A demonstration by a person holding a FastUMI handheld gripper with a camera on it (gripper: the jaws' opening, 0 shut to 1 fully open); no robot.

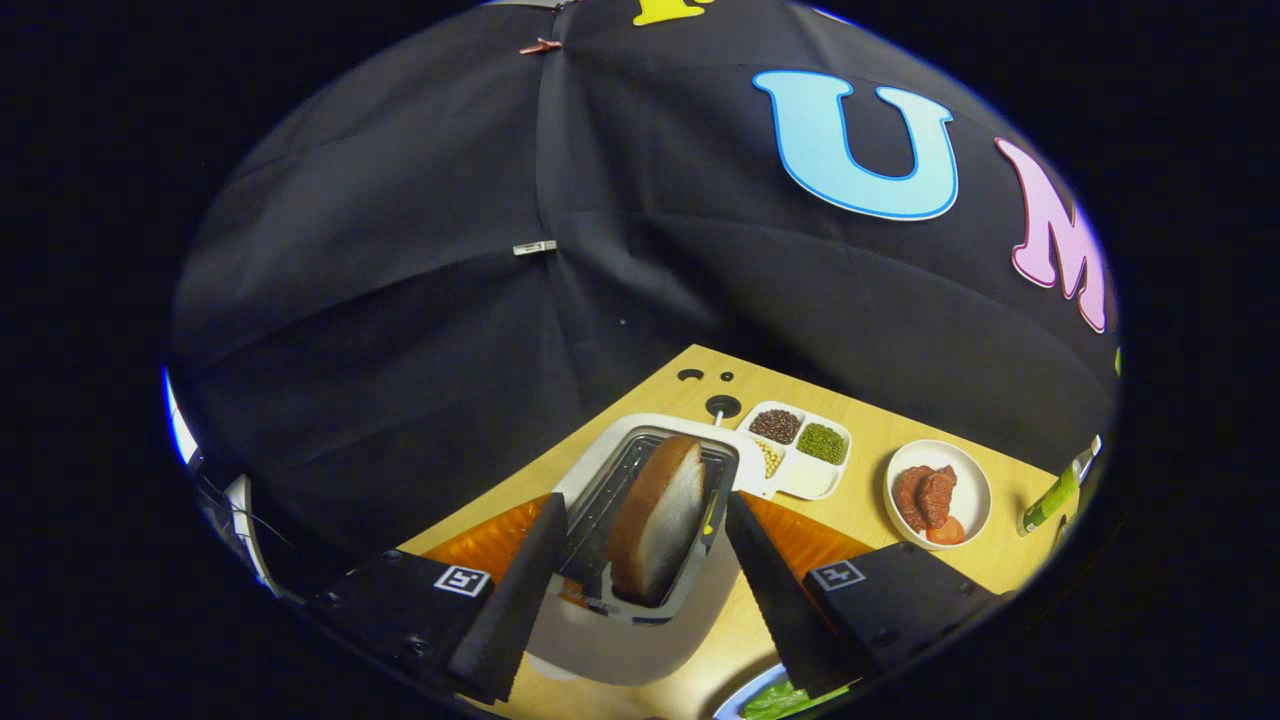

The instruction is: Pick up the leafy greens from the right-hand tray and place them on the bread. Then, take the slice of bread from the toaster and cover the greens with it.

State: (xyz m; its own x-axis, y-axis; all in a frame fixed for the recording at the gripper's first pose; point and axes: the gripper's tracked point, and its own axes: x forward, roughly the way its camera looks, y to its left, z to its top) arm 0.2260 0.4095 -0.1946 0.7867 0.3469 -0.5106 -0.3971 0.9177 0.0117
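The gripper [640, 560] stands open, its two fingers spread wide to either side of the toaster [625, 560] and pressing on nothing. Between the fingers, and standing up out of the toaster slot, is the slice of bread [658, 520], upright with a slight lean, its crust edge turned toward the left finger. Just below the right finger, at the near edge of the counter [860, 500], a patch of leafy greens [785, 700] shows against the rim of a pale plate [735, 705]; the view there is cramped, so whether the greens already lie on a lower slice of bread cannot be confirmed, though the position suggests the first part of the task is done. The step in hand appears to be lifting the slice from the toaster. To do it well, the fingers should descend evenly on both flat faces of the slice, well clear of the slot walls, close gently to avoid crushing, then draw straight upward before swinging toward the greens. Beyond the toaster sit a divided tray of beans [795, 450] and, further right, a small bowl of reddish food [938, 492]; an orange mat [800, 540] lies under the toaster.
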